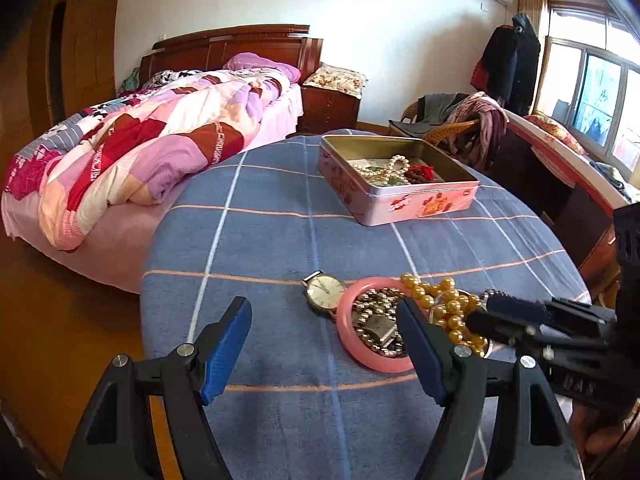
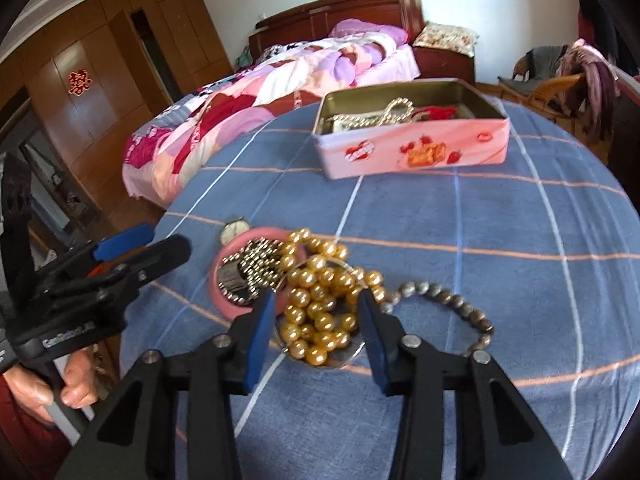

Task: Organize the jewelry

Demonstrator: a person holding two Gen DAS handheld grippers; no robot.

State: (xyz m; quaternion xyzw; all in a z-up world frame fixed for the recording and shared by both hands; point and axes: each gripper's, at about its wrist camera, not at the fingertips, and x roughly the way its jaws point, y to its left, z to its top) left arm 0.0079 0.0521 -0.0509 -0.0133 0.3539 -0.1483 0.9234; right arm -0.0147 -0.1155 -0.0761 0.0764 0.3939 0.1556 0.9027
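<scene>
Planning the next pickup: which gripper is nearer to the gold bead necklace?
Right. The right gripper straddles the gold bead necklace, open fingers on either side of the pile. The left gripper is open beside it, over the pink bangle and cloth.

Your left view is bright with daylight from the window (image 1: 592, 92), which blows out near its frame and leaves a soft shadow on the worktop (image 1: 280, 240) below the left tongs (image 1: 324, 344). Both fisheye views bend straight lines strongly and go black at the corners. In your right view the tin (image 2: 412, 148) and bed (image 2: 280, 92) look smeared, while the gold beads (image 2: 320, 304) stay fairly sharp.
</scene>
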